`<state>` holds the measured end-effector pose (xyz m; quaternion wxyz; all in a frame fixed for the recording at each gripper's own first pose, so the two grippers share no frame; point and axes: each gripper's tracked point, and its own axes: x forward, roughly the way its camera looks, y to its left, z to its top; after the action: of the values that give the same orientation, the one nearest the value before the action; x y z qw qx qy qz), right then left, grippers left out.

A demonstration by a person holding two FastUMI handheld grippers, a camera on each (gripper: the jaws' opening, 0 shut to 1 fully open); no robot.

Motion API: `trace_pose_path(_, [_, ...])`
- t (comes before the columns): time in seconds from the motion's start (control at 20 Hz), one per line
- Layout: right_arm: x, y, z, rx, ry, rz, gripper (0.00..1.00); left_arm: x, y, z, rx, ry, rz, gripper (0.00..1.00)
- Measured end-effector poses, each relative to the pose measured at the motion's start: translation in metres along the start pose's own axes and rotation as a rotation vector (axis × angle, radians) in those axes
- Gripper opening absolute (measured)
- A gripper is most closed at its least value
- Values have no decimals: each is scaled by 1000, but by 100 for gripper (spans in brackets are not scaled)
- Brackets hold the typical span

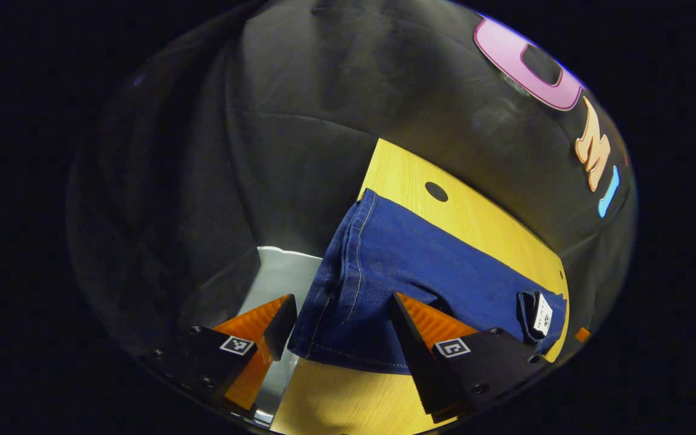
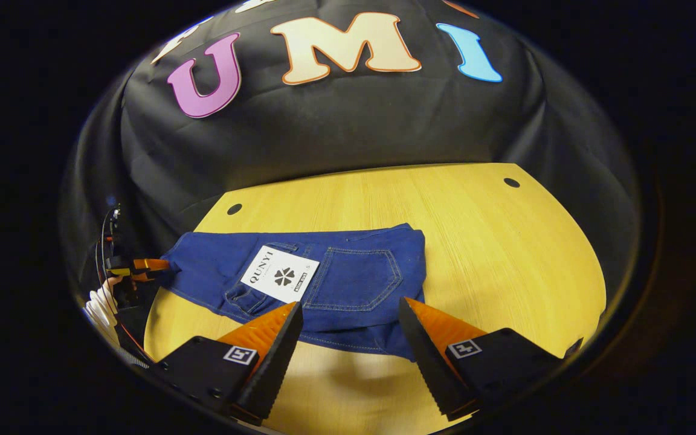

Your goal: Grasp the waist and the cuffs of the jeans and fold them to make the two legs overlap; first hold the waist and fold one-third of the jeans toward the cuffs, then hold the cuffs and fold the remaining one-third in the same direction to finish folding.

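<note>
Two claws, both spread wide with nothing between the fingers. In the left gripper view, the left claw [image 1: 342, 329] hangs over the end of the dark blue denim jeans [image 1: 420, 266], which lie across the yellow wooden tabletop [image 1: 481, 217] and droop slightly past its edge. In the right gripper view, the right claw [image 2: 351, 335] hovers above the near hem, just below the stitched back pocket [image 2: 357, 278] and white paper tag [image 2: 280, 273]. Denim looks soft but fairly heavy, so I'd pinch the thick seamed edges, not the middle.
</note>
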<state>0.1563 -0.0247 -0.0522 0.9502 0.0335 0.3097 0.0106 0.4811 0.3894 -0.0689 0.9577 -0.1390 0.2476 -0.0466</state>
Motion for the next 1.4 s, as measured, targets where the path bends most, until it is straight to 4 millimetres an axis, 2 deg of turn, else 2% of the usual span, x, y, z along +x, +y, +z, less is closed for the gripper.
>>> trace_pose_path(0.05, [-1,-2,-1,-1,1,-3,99,0,1,0,14,6,5,92])
trace_pose_path(0.1, [0,-3,-2,-5,6,-7,94,2,2,-1,27,14,14,89])
trace_pose_path(0.15, [1,-4,-4,-9,11,-11,94,3,2,-2,35,24,15,86])
trace_pose_path(0.2, [2,-4,-4,-11,15,-8,99,6,4,-4,48,38,25,77])
trace_pose_path(0.25, [2,-2,-4,-11,16,-3,99,8,5,-7,62,55,32,68])
trace_pose_path(0.3, [2,-1,-4,-10,15,2,99,10,5,-8,74,64,37,64])
trace_pose_path(0.35, [3,0,-4,-8,14,6,99,11,5,-8,87,70,42,65])
trace_pose_path(0.4, [4,-1,-4,-8,15,8,94,8,7,-6,99,71,46,55])
trace_pose_path(0.45, [4,-1,-5,-9,17,6,99,8,8,-6,112,76,51,53])
trace_pose_path(0.5, [4,-3,-5,-13,18,3,99,8,8,-5,126,76,60,48])
trace_pose_path(0.55, [3,-5,-5,-14,17,0,99,7,9,-3,141,76,70,47])
trace_pose_path(0.65, [2,-9,-4,-7,13,-2,99,9,10,-6,157,83,89,28])
trace_pose_path(0.7, [1,-12,-4,-2,11,-6,94,6,12,-3,160,80,99,24])
trace_pose_path(0.75, [0,-17,-5,3,11,-10,94,5,10,-3,154,84,92,19])
trace_pose_path(0.8, [-1,-21,-5,7,9,-14,99,2,8,0,140,83,92,2])
trace_pose_path(0.9, [-4,-28,-6,18,7,-22,94,2,7,-4,138,98,99,0])
trace_pose_path(1.0, [-8,-37,-6,29,1,-30,94,-1,5,-1,151,92,107,0])
trace_pose_path(1.05, [-9,-41,-6,34,-2,-34,99,-3,2,3,159,85,111,0])
trace_pose_path(1.1, [-11,-46,-5,39,-6,-37,99,-10,-4,5,167,78,112,0])
trace_pose_path(1.15, [-12,-51,-5,45,-9,-41,94,-16,-11,10,170,68,109,0])
trace_pose_path(1.2, [-13,-56,-5,50,-11,-43,99,-21,-19,16,171,57,101,0])
trace_pose_path(1.25, [-14,-61,-4,55,-12,-45,99,-27,-27,20,174,49,91,0])
trace_pose_path(1.3, [-16,-66,-3,60,-14,-46,94,-33,-36,25,179,35,83,0])
trace_pose_path(1.35, [-18,-70,-3,63,-16,-43,99,-39,-47,29,187,23,75,0])
trace_pose_path(1.4, [-20,-75,-2,62,-18,-42,99,-46,-57,33,199,11,66,0])
